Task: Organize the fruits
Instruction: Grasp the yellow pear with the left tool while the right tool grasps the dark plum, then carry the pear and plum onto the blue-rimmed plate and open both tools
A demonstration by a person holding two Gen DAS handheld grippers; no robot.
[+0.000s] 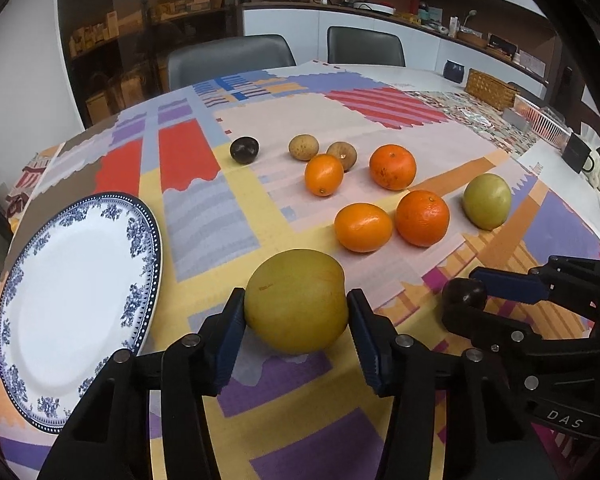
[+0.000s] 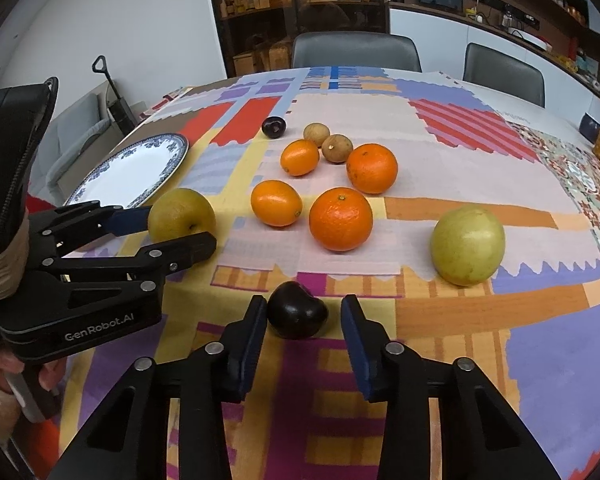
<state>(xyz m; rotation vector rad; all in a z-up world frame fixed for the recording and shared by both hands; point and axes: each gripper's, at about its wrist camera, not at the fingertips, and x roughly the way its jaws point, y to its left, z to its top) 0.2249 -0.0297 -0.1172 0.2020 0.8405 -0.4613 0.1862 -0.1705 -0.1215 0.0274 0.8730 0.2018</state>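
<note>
My left gripper (image 1: 296, 306) is shut on a yellow pear (image 1: 296, 300), its pads touching both sides; the pear rests on the tablecloth and also shows in the right wrist view (image 2: 181, 214). My right gripper (image 2: 304, 314) is open around a dark plum (image 2: 297, 310); the left pad is near it and a gap stands on the right. A blue-and-white plate (image 1: 76, 300) lies to the left. Several oranges (image 1: 422, 218), two brown fruits (image 1: 303, 147), a second dark plum (image 1: 244, 150) and a green pear (image 2: 468, 246) lie beyond.
A patchwork tablecloth (image 1: 204, 216) covers the table. Two grey chairs (image 1: 230, 56) stand at the far edge. A woven basket (image 1: 490, 88) and a white rack (image 1: 544, 120) sit at the far right. The right gripper shows in the left wrist view (image 1: 466, 300).
</note>
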